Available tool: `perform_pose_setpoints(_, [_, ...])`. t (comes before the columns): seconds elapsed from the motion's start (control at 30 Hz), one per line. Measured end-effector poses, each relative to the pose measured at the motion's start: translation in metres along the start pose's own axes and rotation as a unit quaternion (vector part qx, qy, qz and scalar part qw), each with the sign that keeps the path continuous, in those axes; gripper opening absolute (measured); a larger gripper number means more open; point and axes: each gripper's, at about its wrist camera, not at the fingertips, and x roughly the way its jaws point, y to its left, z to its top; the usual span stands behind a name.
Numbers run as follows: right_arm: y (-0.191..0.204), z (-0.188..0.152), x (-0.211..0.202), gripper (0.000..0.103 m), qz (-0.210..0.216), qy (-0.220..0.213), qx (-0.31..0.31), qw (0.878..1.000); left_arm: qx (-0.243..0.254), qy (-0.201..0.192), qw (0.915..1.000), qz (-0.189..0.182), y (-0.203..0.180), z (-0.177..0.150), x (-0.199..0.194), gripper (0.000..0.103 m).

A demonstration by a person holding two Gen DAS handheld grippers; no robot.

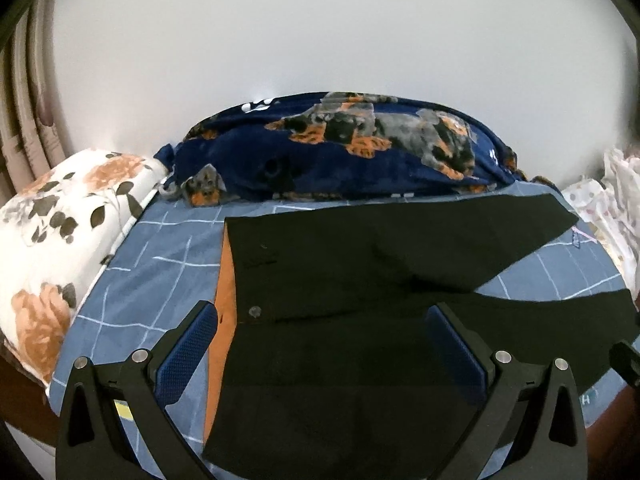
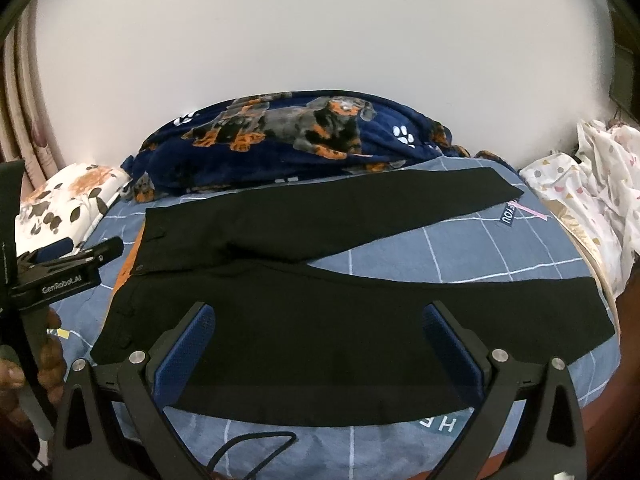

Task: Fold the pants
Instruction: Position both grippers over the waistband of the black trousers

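Hovering wide open and empty, left claw and right claw should pinch the flat black fabric pants near edge, folding leg onto leg.

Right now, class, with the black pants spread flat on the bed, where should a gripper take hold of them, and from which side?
Likely the near leg's hem corner of the pants, approached from the right: that thin edge lies flat and unobstructed.

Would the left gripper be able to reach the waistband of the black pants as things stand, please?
Probably yes. The left gripper hangs open right over the waistband end of the black pants, which lie flat on the blue bedsheet. Nothing sits between its fingers and the cloth.
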Motion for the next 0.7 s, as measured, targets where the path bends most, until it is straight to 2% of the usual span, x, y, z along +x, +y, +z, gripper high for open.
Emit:
perform_pose_setpoints(0.5, [0.033,0.014,0.015,0.103,0.006,0.02,-0.025,0.999,0.039,0.023,0.9989,-0.009,0.008,0.005,0.022,0.103])
perform_pose_setpoints(0.7, [0.044,0.016,0.027,0.103,0.012,0.034,-0.035,0.999,0.043,0.027,0.9987,0.013,0.014,0.008,0.032,0.103])
